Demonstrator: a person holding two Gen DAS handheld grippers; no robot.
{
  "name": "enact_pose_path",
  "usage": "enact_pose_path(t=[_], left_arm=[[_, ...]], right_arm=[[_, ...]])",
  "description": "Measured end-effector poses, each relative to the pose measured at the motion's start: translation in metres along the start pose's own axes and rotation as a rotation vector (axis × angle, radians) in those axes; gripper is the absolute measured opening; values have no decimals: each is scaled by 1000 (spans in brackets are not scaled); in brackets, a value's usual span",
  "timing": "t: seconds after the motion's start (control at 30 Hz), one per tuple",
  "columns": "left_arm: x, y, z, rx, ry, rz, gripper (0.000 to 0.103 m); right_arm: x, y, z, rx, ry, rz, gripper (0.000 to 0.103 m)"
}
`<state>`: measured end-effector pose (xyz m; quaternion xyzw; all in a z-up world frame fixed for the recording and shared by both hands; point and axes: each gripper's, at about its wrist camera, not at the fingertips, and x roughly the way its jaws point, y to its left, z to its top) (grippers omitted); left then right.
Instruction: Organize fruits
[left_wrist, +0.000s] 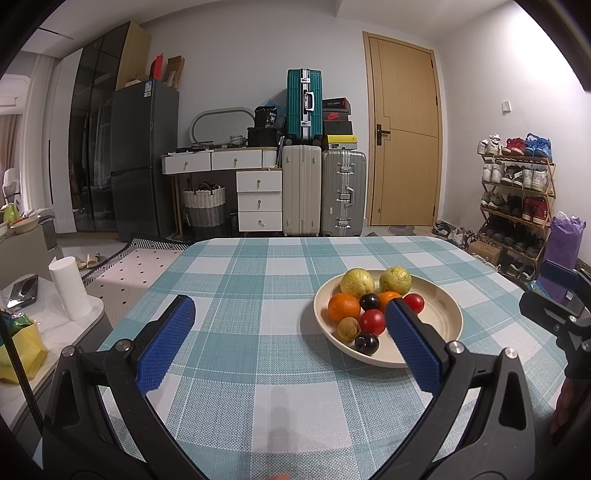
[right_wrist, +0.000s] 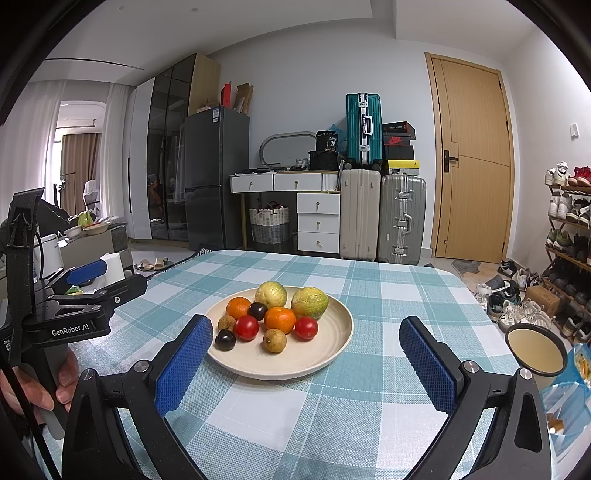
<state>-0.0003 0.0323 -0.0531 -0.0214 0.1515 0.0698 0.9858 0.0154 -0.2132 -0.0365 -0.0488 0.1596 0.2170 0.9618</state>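
A cream plate (left_wrist: 443, 306) (right_wrist: 332, 343) sits on the checked tablecloth and holds several fruits: two green-yellow guavas (right_wrist: 309, 302), two oranges (right_wrist: 279, 319), two red tomatoes (right_wrist: 306, 328), dark plums (right_wrist: 225, 339) and brown longans (right_wrist: 274, 340). My left gripper (left_wrist: 290, 314) is open and empty, left of the plate; its right finger overlaps the plate's near side in the left wrist view. My right gripper (right_wrist: 306, 332) is open and empty, just in front of the plate.
The table (right_wrist: 388, 295) has a teal and white checked cloth. A cream-lined bowl (right_wrist: 535, 350) and snack bags (right_wrist: 569, 398) lie at the right edge. A side table with a paper roll (left_wrist: 70, 288) stands to the left. Suitcases, drawers and a shoe rack stand behind.
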Motion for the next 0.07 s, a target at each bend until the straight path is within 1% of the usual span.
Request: enact_pose_path(t=[0.07], left_arm=[[0,0,0,-2,1,5,103]], right_arm=[[0,0,0,0,0,0,103]])
